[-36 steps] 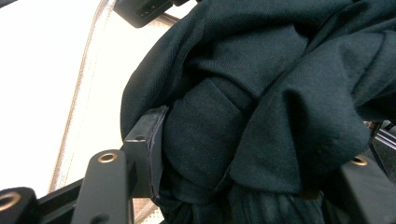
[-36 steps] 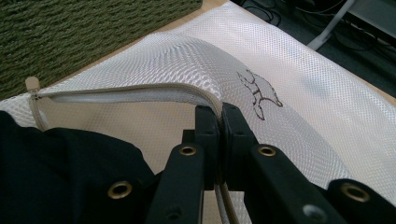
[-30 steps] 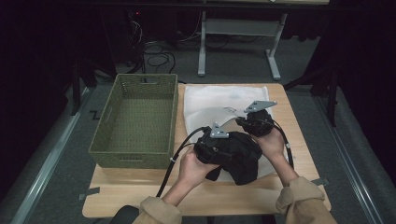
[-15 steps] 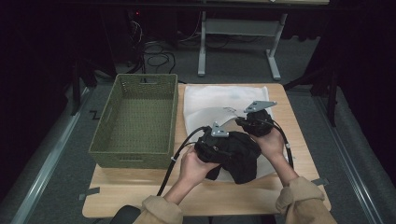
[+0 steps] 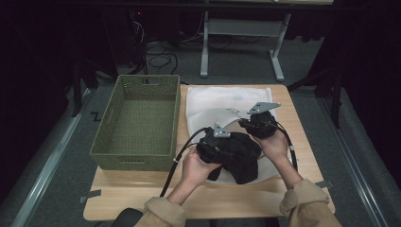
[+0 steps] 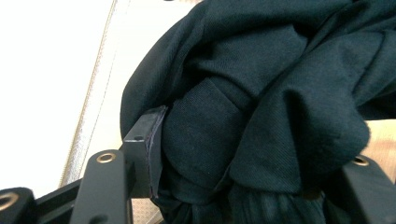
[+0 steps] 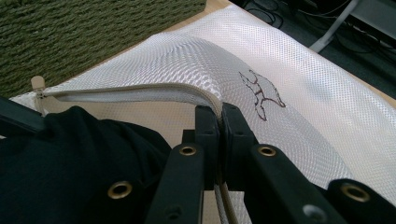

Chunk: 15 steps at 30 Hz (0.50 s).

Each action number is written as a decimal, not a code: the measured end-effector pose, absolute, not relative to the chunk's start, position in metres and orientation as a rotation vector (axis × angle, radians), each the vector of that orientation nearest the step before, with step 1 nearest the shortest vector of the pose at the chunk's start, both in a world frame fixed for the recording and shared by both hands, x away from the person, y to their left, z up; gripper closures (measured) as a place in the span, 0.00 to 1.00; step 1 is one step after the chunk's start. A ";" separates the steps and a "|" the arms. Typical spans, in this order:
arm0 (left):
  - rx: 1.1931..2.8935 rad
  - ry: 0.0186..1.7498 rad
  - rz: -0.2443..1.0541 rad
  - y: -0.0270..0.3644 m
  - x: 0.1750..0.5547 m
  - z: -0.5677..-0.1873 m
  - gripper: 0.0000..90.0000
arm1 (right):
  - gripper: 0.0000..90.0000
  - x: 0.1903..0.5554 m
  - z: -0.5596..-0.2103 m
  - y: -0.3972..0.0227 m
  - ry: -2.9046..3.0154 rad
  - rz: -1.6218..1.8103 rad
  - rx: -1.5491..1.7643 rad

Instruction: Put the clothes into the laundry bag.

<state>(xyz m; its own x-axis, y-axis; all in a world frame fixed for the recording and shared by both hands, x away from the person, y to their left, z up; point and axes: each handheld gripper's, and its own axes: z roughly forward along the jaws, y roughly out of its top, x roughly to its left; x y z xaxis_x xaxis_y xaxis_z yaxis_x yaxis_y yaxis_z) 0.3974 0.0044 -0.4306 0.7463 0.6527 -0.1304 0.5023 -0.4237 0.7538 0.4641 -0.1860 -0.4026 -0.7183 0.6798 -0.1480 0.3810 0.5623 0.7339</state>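
The table (image 5: pixel 142 198) is viewed from above its near side, facing forward and down. Close-up views are taken along each gripper's jaws. The dark cloth (image 6: pixel 261 93) and white mesh bag (image 7: pixel 299 93) are shared.

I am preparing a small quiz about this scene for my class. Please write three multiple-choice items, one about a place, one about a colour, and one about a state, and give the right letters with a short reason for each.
1. Where does the green basket stand?
A. on the white mesh bag
B. left of the white mesh bag
C. on the floor

2. What colour is the garment held in the left gripper?
A. black
B. red
C. white

3. How does the right gripper stand?
A. wide open over the basket
B. shut on the basket's rim
C. shut on the bag's edge

Answers:
1 B: in the high view the basket sits on the table beside the white mesh bag, to its left.
2 A: the cloth between the jaws is black.
3 C: the jaws pinch the bag's zipper edge.
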 end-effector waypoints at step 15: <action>2.117 0.898 0.240 0.002 0.405 -0.439 0.44 | 0.98 0.462 -0.400 -0.186 2.379 0.986 0.853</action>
<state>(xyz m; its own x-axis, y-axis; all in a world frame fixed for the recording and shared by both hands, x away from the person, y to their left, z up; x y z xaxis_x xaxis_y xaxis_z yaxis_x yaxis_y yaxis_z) 0.4054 0.0023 -0.4386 0.7293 0.6722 -0.1275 0.5192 -0.4223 0.7431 0.4616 -0.1858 -0.4003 -0.7207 0.6777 -0.1461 0.3757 0.5590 0.7392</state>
